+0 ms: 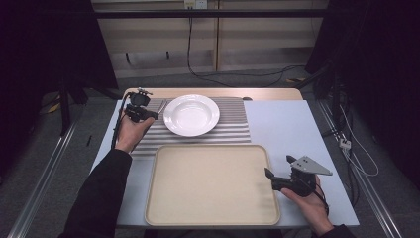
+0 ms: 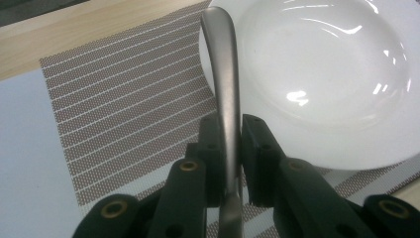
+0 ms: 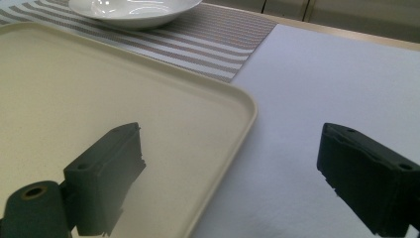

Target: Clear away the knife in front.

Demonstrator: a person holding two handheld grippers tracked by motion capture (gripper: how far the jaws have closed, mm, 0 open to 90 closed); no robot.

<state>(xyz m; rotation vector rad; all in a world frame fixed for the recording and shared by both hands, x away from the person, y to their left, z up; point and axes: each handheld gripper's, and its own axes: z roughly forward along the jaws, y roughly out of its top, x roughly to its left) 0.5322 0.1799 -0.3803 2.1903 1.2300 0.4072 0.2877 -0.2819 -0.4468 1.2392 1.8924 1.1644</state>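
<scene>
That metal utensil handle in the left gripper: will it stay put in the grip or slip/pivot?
The utensil handle looks smooth and polished, so it is probably slippery against the pads. The left gripper clamps it at one narrow spot along a long, curved shaft, so it may pivot if bumped. It looks like rigid metal, unlikely to flex. The plate beside it is likely breakable if struck.

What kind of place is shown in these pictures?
Probably a lab or recording studio staged as a dining table: a white bowl on a striped placemat, a beige tray, dark curtains and loose cables around.
</scene>
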